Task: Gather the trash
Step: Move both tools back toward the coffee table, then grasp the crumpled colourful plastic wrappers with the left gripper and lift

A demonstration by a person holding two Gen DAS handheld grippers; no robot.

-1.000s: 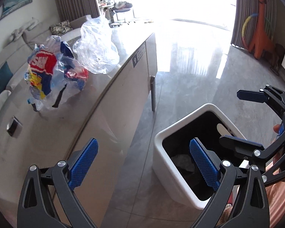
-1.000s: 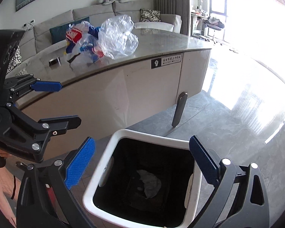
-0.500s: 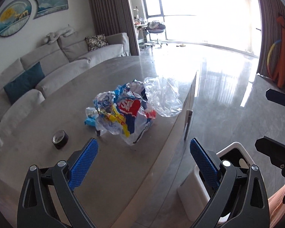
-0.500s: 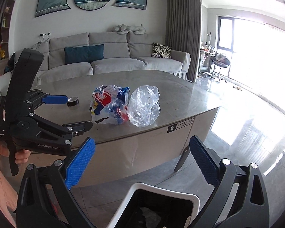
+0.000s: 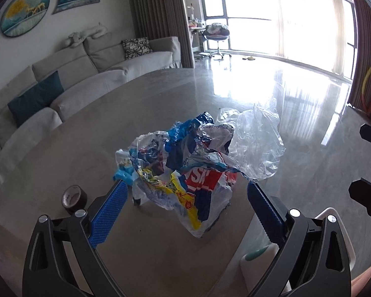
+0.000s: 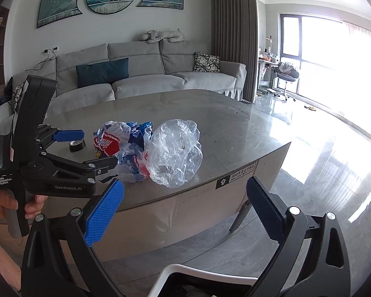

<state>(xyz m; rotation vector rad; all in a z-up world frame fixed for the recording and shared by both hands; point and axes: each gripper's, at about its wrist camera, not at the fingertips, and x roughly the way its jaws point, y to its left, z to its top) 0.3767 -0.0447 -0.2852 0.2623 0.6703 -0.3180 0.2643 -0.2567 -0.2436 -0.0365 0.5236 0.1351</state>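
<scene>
Trash on grey table (image 5: pixel 141 113): printed wrapper (image 5: pixel 185 173) touching clear bag (image 5: pixel 254 143). Tape roll (image 5: pixel 73 198) near wrapper. Left gripper (image 5: pixel 185 198) fingers apart, flanking wrapper, contact unclear. Right gripper (image 6: pixel 185 198) fingers apart, empty, over white bin (image 6: pixel 197 274) beside table.

Left tool (image 5: pixel 186 188) hangs over the surface (image 5: pixel 126 123), blue pads spread wide, the printed wrapper bundle (image 5: pixel 185 170) sitting between them and blocking the way straight ahead. Clear plastic bag (image 5: pixel 257 143) touches that bundle on its far right side, near the surface edge. A tape roll (image 5: pixel 73 198) stands just left of the left pad, narrowing that side. Beyond the 2 bags the surface lies bare. Right tool (image 6: pixel 185 205) waits off the edge, above the white bin rim (image 6: pixel 200 272), pads apart, the surface's side panel ahead.
</scene>
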